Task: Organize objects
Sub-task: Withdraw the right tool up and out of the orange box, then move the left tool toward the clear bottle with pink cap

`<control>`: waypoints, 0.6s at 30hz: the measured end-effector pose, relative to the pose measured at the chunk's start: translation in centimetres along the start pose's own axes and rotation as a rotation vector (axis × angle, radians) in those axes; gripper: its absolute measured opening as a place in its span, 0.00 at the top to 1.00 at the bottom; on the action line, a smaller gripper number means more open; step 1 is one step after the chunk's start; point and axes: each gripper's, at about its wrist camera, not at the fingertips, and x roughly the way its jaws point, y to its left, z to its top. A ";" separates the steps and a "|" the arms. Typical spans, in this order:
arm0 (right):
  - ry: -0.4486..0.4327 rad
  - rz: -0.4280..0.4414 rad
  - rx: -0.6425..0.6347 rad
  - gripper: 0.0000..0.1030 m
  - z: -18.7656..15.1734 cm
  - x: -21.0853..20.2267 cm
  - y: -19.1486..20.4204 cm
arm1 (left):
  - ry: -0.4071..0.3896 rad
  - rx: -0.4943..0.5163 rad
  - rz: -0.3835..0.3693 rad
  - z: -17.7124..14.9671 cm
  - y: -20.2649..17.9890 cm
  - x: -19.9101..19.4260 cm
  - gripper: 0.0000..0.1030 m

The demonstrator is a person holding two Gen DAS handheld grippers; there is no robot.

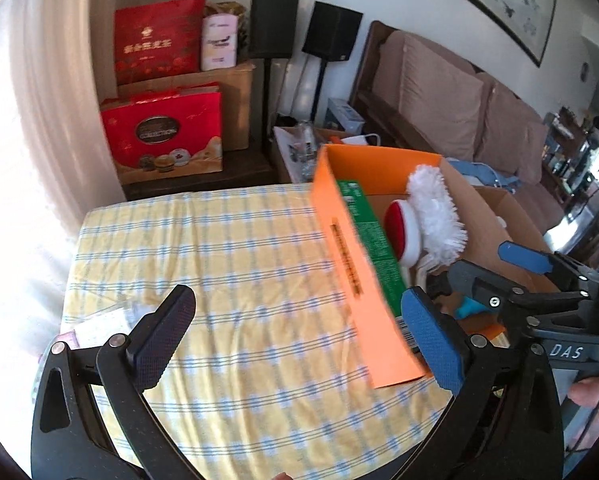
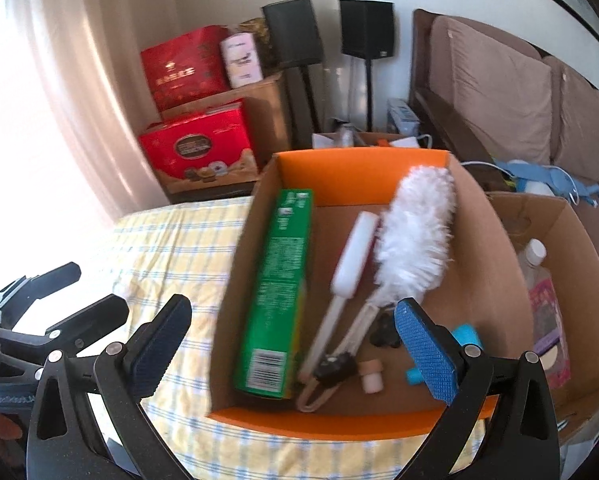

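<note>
An orange-rimmed cardboard box (image 2: 359, 172) stands on the yellow checked tablecloth (image 1: 227, 280). It holds a green carton (image 2: 277, 292), a white fluffy duster (image 2: 415, 232), a white lint brush (image 2: 355, 256), a small black item (image 2: 385, 334), a small cream cap (image 2: 370, 376) and a blue item (image 2: 465, 338). My right gripper (image 2: 295, 352) is open and empty above the box's near end. My left gripper (image 1: 299, 340) is open and empty over the cloth, left of the box (image 1: 351, 256). The right gripper (image 1: 495, 268) shows in the left wrist view, over the box.
A second cardboard box (image 2: 575, 248) to the right holds a clear bottle (image 2: 533, 256) and a pink packet (image 2: 547, 320). Small packets (image 1: 99, 324) lie at the table's left edge. Red gift bags (image 1: 159, 40), speakers (image 1: 273, 24) and a brown sofa (image 1: 451, 108) stand behind.
</note>
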 end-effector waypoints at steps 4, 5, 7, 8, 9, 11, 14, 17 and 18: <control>0.000 0.016 -0.042 0.01 0.1 0.6 2.3 | 0.007 -0.042 0.021 -0.4 3.5 -0.6 0.00; 0.001 0.022 -0.053 0.01 0.1 0.9 3.0 | 0.009 -0.054 0.029 -0.5 4.4 -0.7 0.00; 0.000 0.034 -0.065 0.01 0.1 1.1 3.9 | 0.014 -0.079 0.050 -0.8 6.5 -0.9 0.00; -0.001 0.042 -0.071 0.01 0.2 1.3 4.4 | 0.017 -0.091 0.061 -0.9 7.4 -0.9 0.00; 0.000 0.049 -0.078 0.01 0.2 1.4 5.0 | 0.020 -0.103 0.070 -1.2 8.3 -1.0 0.00; -0.001 0.064 -0.093 0.01 0.2 1.7 6.0 | 0.025 -0.129 0.091 -1.6 10.4 -1.1 0.00; 0.004 0.082 -0.114 0.01 0.2 2.3 7.6 | 0.032 -0.156 0.124 -2.4 13.3 -1.1 0.00; 0.010 0.105 -0.129 0.01 0.2 2.9 8.9 | 0.042 -0.173 0.147 -3.3 15.5 -1.0 0.00; 0.013 0.111 -0.134 0.01 0.2 3.1 9.4 | 0.044 -0.177 0.150 -3.5 16.0 -0.8 0.00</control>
